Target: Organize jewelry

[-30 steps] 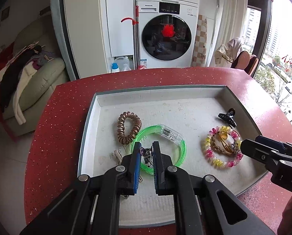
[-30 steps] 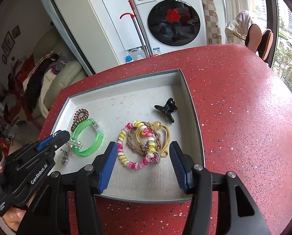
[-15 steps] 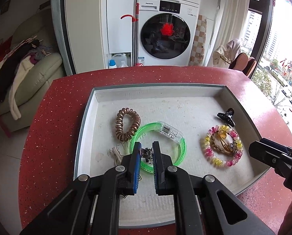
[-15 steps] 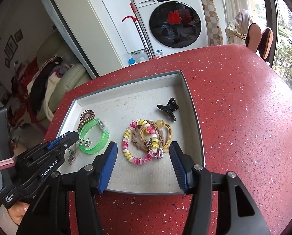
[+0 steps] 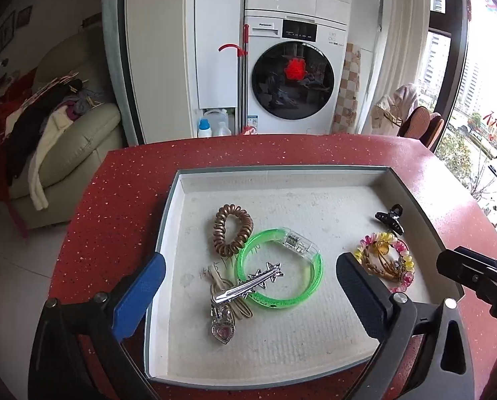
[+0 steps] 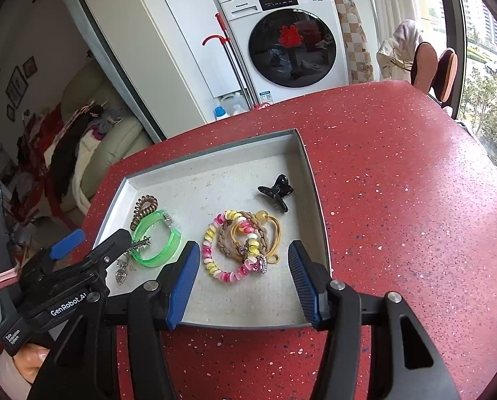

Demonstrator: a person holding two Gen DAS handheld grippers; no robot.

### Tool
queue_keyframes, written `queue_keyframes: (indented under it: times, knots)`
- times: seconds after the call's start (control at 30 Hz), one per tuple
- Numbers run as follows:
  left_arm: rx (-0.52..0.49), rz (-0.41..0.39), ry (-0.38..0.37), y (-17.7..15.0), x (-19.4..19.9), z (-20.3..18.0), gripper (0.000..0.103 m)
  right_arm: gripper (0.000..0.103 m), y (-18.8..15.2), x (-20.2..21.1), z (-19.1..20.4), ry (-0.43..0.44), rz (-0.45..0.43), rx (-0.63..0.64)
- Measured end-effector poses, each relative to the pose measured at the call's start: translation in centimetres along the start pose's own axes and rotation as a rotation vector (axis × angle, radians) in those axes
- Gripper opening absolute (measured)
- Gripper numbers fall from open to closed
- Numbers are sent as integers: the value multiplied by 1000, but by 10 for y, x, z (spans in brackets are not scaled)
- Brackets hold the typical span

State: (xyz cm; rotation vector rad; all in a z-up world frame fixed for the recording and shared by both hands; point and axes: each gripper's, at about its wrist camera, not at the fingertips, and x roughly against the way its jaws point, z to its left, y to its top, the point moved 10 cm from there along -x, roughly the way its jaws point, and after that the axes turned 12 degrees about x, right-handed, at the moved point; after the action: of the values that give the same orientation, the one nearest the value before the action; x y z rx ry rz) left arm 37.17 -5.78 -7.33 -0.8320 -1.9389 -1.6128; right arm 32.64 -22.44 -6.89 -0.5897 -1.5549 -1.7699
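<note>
The silver metal hair clip with star studs [image 5: 249, 283] lies in the shallow white-lined tray [image 5: 168, 233], resting across the near rim of the translucent green plastic bangle [image 5: 282, 266] and over a beige elastic with a pink heart charm [image 5: 222, 330]. My left claw [image 5: 248, 295] hangs above it, spread wide and holding nothing. My right claw [image 6: 243, 280] is equally wide and empty over the pink-and-yellow spiral hair tie [image 6: 228, 246], which is tangled with braided and gold elastics. A brown spiral hair tie [image 5: 231, 230] touches the bangle; a black claw clip [image 6: 275, 195] sits apart. The tray rests on the red speckled worktop [image 6: 398, 216]. Recommended procedure: separate overlapping items one at a time, gripping the clip by its flat shaft so that the bangle is not dragged.
</note>
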Motion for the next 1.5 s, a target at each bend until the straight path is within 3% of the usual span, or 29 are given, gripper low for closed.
queue_keyframes:
  times: [0.37,0.57,0.67,0.83,0.93,1.03,1.2,1.5]
  knots:
    - [-13,-11,20,-2,14,1,103,59,-6,2,10,-5,22,40]
    - [-5,9,34,-9,23,9,103,66,-11,10,18,-30,15,89]
    - [-7,10,55,-16,29,13,103,78,-13,16,24,-59,0,124]
    - [-23,-9,101,-27,43,20,103,85,-15,26,28,-111,-36,162]
    - [-23,-14,112,-34,51,23,103,103,-16,34,29,-127,-82,151]
    - [-7,-10,122,-42,59,27,103,103,-16,44,27,-147,-134,141]
    - [24,-29,137,-49,71,35,103,103,-23,50,27,-199,-122,174]
    - [53,-81,138,-54,99,40,103,103,-41,64,39,-184,-119,173]
